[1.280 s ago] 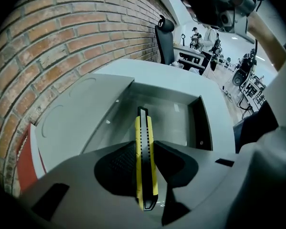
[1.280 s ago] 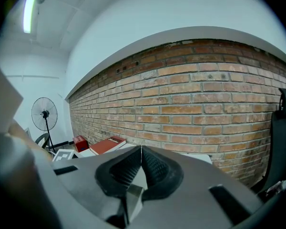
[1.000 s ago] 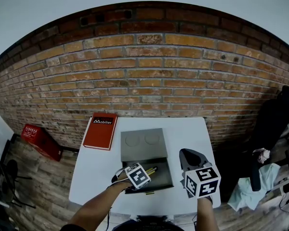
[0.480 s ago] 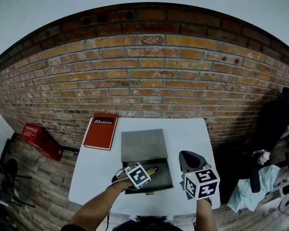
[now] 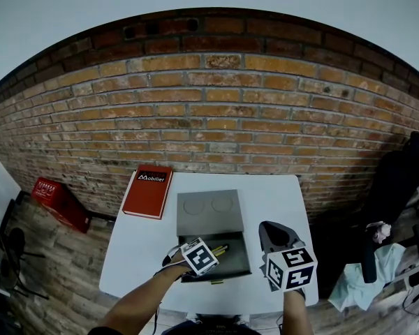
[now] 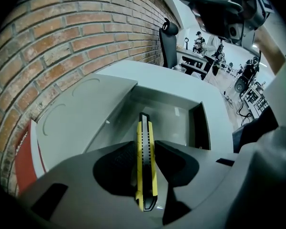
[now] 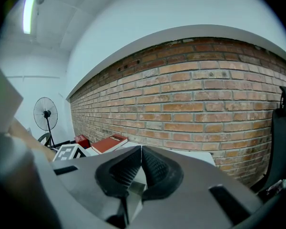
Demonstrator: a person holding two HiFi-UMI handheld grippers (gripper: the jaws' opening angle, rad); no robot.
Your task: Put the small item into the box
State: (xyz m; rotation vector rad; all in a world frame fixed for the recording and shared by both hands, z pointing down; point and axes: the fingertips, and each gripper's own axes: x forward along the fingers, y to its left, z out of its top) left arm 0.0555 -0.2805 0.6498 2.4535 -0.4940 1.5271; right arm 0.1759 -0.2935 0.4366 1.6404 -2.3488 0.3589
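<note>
**Status: carry stage done, release pending**

1. The left gripper has its fingers clamped on a yellow snap-off utility knife, one finger on each flat side. The knife runs along the line of the fingers, and its front end projects past the fingertips.
2. The grey box stands open on the white bench. Its lid is folded back flat toward the brick wall.
3. In the left gripper view, the projecting end of the knife points down into the open compartment. In the head view, the gripper sits at the near left edge of that compartment, with the knife reaching inward over it.
4. No view shows whether the knife touches the compartment floor.
5. The right gripper has its fingers pressed together with nothing between them. It is held above the bench just to the right of the box and takes no part in the grasp.
6. A red book lies on the far left of the bench, apart from the box.

**Done, as judged from the present layout:** the knife is grasped and has been brought to the box opening.

**Remaining, as judged:**
- Lower the knife until it rests inside the compartment
- Part the left fingers
- Withdraw the gripper clear of the box walls

The compartment looks otherwise empty, so the knife should lie flat without obstruction
</note>
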